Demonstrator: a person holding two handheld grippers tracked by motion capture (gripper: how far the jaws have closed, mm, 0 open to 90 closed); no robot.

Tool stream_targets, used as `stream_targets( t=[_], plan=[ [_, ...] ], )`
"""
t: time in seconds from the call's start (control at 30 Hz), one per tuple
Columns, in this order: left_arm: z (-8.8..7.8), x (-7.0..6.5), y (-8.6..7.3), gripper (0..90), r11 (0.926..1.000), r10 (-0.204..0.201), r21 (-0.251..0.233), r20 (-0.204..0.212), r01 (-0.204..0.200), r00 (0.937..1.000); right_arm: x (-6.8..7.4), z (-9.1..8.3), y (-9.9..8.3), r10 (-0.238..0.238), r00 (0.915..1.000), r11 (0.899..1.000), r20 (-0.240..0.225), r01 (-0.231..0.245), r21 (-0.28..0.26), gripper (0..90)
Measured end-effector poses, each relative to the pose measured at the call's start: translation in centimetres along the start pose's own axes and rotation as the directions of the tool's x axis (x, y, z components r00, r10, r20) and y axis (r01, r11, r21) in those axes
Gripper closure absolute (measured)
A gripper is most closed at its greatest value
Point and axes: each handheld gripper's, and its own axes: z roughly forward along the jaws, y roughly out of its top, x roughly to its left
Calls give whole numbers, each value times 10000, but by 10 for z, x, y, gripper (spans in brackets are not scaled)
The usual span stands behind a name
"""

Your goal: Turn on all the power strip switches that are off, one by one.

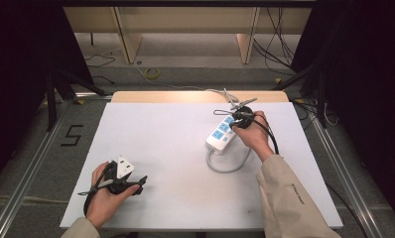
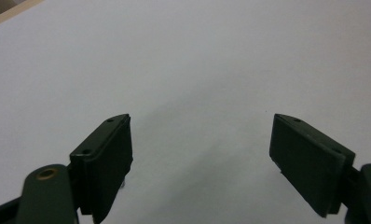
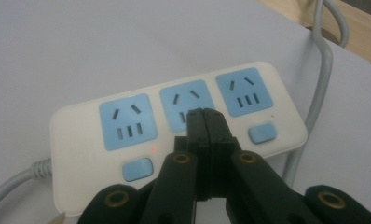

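Nearest the lens, the right gripper (image 3: 206, 116) hovers with jaws clenched on nothing over the power strip (image 3: 174, 126). This rigid, light, smooth plastic block is best gripped across its narrow sides. It lies diagonally on the counter (image 1: 161, 134), right of centre. Left gripper (image 2: 200, 154): jaws released.

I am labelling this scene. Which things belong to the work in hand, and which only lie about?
In the work:
power strip
right gripper, shut, over the strip's middle socket

Lying about:
left gripper, open over bare table
cables on the floor
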Motion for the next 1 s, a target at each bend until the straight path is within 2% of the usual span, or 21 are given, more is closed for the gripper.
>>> stream_targets(
  t=[0.53, 1.0],
  plan=[
    [0, -1, 0, 213, 10000, -35, -30, -12, 35, 10000, -15, 5, 3, 158, 9995, 9998, 265, -161, 118, 900],
    [-1, -1, -1, 212, 10000, -13, -27, 10, 13, 10000, -25, 11, 8, 275, 9971, 9995, 709, -283, 103, 900]
  ],
)
